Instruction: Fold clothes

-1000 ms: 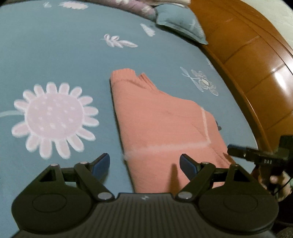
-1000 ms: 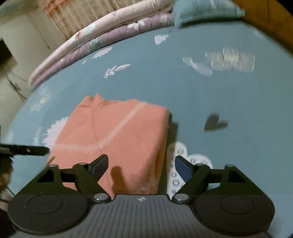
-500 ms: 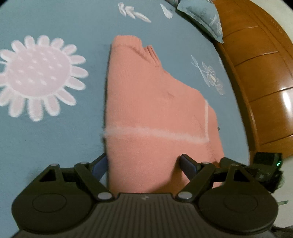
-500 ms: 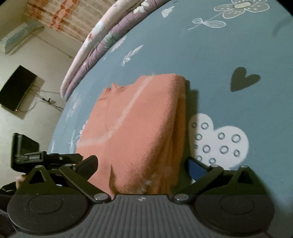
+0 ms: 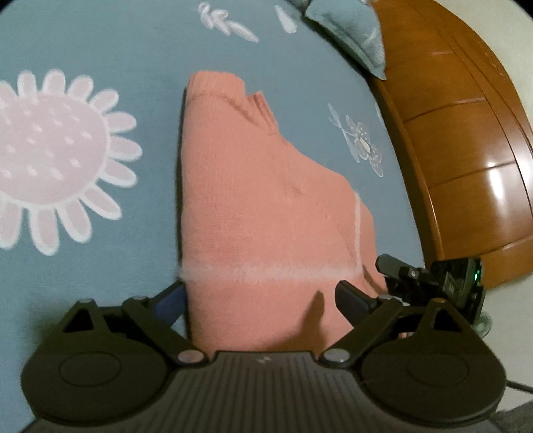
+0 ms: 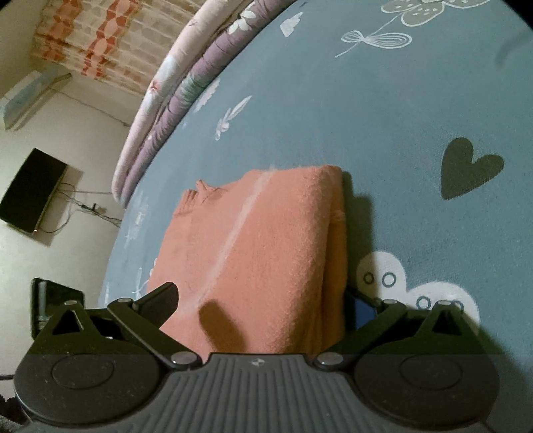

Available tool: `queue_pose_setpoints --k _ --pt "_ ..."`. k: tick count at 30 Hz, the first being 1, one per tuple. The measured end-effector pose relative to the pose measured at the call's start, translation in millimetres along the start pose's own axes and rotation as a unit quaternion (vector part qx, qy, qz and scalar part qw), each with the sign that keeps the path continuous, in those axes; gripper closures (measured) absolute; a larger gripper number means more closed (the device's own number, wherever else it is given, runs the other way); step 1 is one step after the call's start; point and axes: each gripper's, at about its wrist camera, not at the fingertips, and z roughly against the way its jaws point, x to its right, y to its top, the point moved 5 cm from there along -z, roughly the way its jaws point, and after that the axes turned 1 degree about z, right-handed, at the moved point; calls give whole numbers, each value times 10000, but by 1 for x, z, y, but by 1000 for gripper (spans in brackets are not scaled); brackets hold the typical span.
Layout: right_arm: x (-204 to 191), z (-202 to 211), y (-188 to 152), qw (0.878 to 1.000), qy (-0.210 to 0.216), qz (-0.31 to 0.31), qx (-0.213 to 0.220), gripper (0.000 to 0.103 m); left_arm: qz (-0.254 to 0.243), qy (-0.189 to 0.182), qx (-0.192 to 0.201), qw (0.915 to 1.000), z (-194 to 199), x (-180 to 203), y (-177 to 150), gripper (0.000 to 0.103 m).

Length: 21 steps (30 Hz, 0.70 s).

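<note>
The left gripper (image 5: 263,294) stands spread wide, its jaws having just been opening, and the near end of the folded salmon-pink sweater (image 5: 266,206) lies between its fingers without being pinched. The right gripper (image 6: 263,299) is likewise spread, having just widened too, straddling the same near end at the thick folded side; its right finger sits low beside the stacked layers. In the left view the right gripper shows at the sweater's right corner.

The sweater (image 6: 263,253) lies on the bed's blue flowered sheet (image 5: 100,50), already folded into a narrow stack, collar at the far end, a pale stripe across it. Beyond are a rolled quilt (image 6: 173,90), a blue pillow (image 5: 349,30) and the wooden headboard (image 5: 466,150).

To my eye the next step is to take the near edge and fold it toward the collar. Doing it well means both grippers catching every layer at matching corners, lifting together, and keeping the edge straight so the stack does not slide apart.

No containers are in view.
</note>
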Motion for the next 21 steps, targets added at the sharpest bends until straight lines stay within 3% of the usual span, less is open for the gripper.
queue_pose_setpoints --k 7,12,21 --pt "3 7 -11 9996 -38 -281 65 0 203 -503 -11 9985 -18 -11 26 8" --pt "10 2 1 9987 70 -496 -36 0 540 -986 -38 9936 -28 -18 35 2" --pt "14 20 -24 9949 339 -843 -438 0 625 -1143 -64 9915 -16 -20 -12 2"
